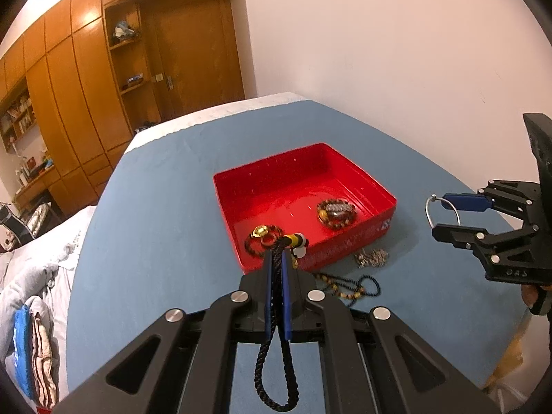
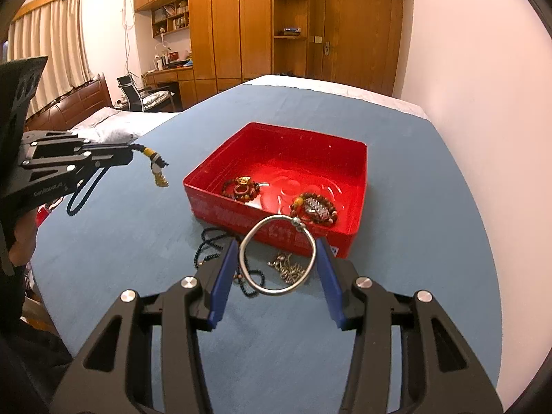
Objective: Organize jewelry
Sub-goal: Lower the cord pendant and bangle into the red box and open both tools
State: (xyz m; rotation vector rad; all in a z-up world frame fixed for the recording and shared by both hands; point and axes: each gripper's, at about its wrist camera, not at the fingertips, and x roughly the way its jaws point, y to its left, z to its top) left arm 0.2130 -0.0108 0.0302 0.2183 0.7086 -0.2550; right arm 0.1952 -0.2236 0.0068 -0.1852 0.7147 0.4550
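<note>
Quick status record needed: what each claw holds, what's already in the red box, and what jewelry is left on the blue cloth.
left claw: shut on black cord charm, its beads and gold pendant hanging at the tip, above the cloth beside the box
right claw: gripping silver bangle across its width
red box: two beaded bracelets
on the blue cloth: dark bead necklace, silver chain, both beside the box's near wall

Warm indoor light is flooding both views brightly. Glare is shining off the wardrobe (image 1: 82,20) at ten o'clock and the red tray (image 2: 276,186) floor. Fisheye distortion is bending edges; black vignetting is ringing the corners.
</note>
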